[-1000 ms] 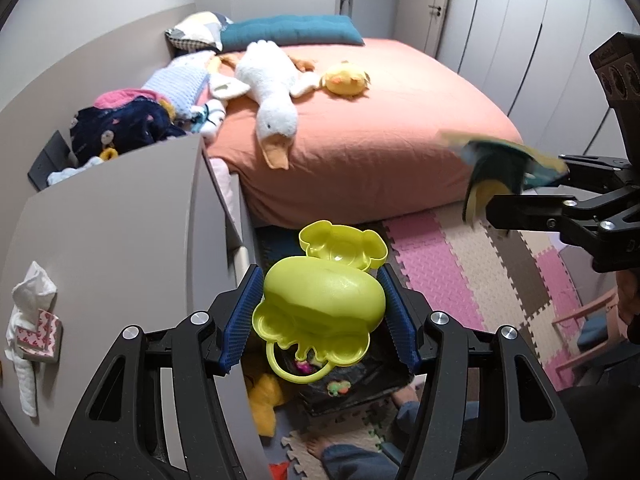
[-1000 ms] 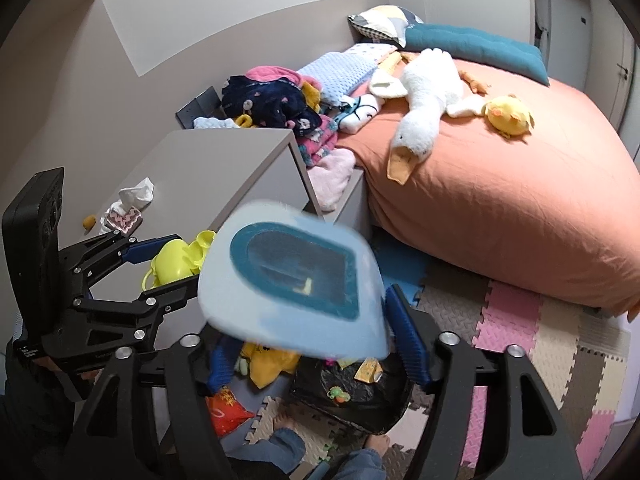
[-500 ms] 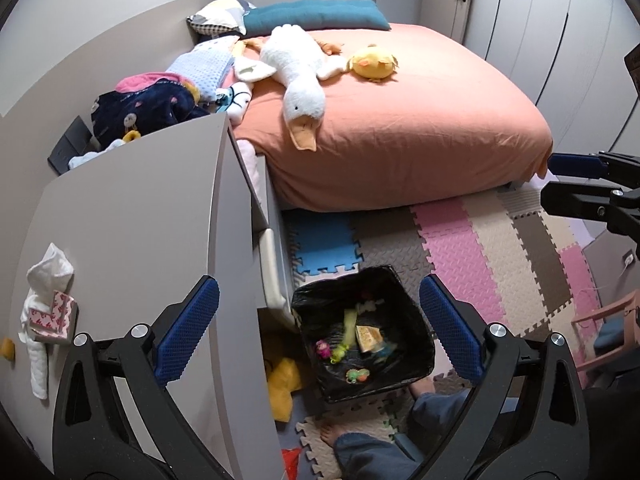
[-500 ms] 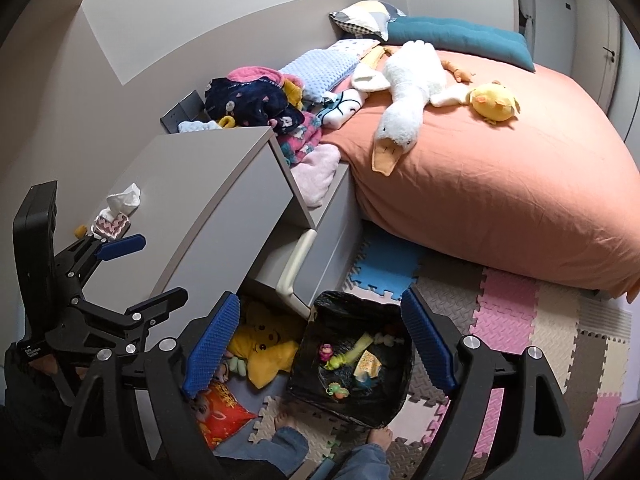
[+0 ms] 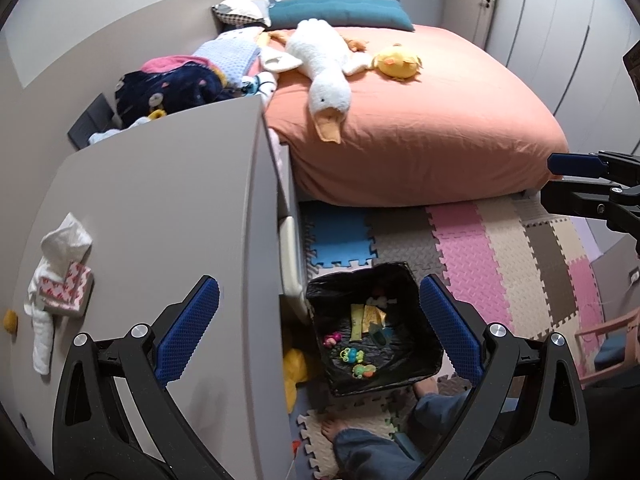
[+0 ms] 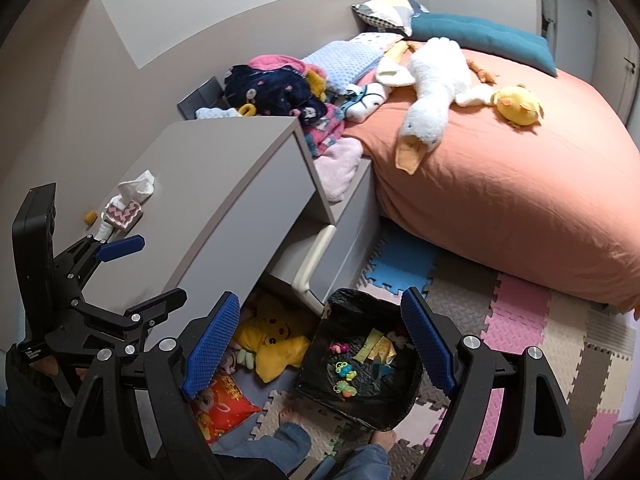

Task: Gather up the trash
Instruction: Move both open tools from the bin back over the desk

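At the far left, a small orange scrap (image 5: 9, 321) and a crumpled white tissue with a pink-and-white patterned packet (image 5: 60, 272) lie on the flat grey cabinet top (image 5: 160, 208). Next to the right, the left gripper (image 5: 316, 328) hangs over the cabinet's edge with its blue-padded jaws spread wide and nothing between them. Below the edge, a yellow plush toy (image 6: 276, 344) and a red printed packet (image 6: 220, 404) lie on the floor. Just right of them stands the square bin lined with a black plastic bag (image 5: 424, 364), on the foam puzzle mat (image 5: 472, 248) beside the person's bare feet. Inside it lie yellow wrappers (image 5: 366, 318), a pink bit, small green-and-orange toy pieces (image 5: 358, 362) and a dark scrap. The right gripper (image 6: 320, 344) hovers above the bin, jaws also parted and empty. Farther right spreads the orange-sheeted bed (image 5: 420, 120) bearing a white plush goose (image 5: 324, 76).
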Action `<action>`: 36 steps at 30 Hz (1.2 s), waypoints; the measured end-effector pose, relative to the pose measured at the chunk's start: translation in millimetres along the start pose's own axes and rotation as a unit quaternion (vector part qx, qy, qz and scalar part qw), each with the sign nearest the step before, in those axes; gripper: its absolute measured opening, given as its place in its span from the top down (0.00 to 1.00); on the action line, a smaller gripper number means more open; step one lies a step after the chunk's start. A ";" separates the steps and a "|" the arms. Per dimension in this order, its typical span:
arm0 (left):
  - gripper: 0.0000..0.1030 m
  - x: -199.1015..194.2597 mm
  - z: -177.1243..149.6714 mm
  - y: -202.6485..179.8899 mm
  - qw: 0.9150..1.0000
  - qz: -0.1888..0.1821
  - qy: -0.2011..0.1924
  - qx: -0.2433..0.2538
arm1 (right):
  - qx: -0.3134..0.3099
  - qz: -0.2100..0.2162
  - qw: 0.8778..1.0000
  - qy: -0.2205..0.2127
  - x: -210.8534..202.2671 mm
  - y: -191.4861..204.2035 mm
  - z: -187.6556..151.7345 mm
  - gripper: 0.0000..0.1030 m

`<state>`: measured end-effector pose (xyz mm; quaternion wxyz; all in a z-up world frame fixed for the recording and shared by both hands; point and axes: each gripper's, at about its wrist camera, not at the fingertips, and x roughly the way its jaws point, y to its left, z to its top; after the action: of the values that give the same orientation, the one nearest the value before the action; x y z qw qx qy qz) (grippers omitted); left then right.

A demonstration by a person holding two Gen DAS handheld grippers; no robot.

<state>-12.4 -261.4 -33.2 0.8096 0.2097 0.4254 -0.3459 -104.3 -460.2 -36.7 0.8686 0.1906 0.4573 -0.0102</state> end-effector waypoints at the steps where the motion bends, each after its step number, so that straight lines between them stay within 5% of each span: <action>1: 0.06 -0.9 -1.9 3.1 1.000 0.002 0.001 -0.004 | -0.003 0.002 1.000 0.001 1.7 2.8 1.5 0.19; 17: 0.06 -25.5 -39.3 72.7 0.996 0.054 0.002 -0.077 | -0.067 0.055 0.996 0.024 37.7 70.5 21.3 0.19; 36: 0.06 -63.4 -105.8 166.6 0.975 0.121 0.004 -0.186 | -0.163 0.114 0.978 0.056 90.0 186.3 33.1 0.19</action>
<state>27.8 -58.0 -31.0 0.8686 0.1071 0.4568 -0.1594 10.0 -284.7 -31.8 0.8563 0.0980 0.4761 0.1746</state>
